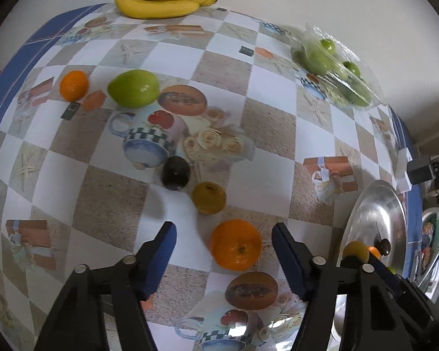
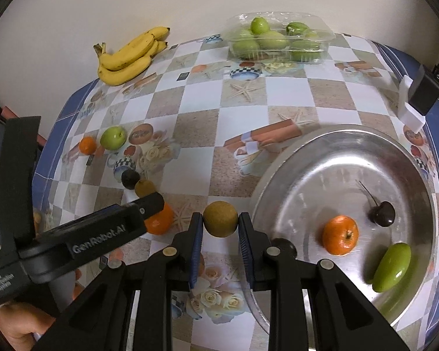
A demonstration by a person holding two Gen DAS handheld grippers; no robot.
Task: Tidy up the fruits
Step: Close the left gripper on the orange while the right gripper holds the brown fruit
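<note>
Covering the whole table is a checked cloth (image 2: 207,99) with printed cups and roses, and everything is sitting on it. Lying just right of the right gripper's jaws is a big silver tray (image 2: 316,158). Inside it an orange (image 2: 340,235), a green fruit (image 2: 392,266) and a dark cherry (image 2: 382,213) are resting, a little apart from each other.

Far ahead of those jaws a clear box (image 2: 277,39) is holding more green fruits. Bananas (image 2: 128,58) are lying far ahead and to the left, by the wall.

The right gripper (image 2: 220,222) is squeezing a small brown fruit (image 2: 220,218) between its blue pads, tight on both sides. This fruit is sitting up above the cloth, just left of the tray's rim.

The left gripper (image 1: 223,239) is pointing down at the cloth. Its jaws are standing about half open and are not pressing on anything. A second orange (image 1: 236,244) is sitting on the cloth between them, closer to the right jaw, and I cannot tell if that jaw is touching it.

Just ahead of the left jaws another brown fruit (image 1: 209,198) and a dark fruit (image 1: 175,173) are sitting side by side. Farther ahead and left, a green apple (image 1: 133,88) and a small orange (image 1: 73,85) are sitting near each other.
</note>
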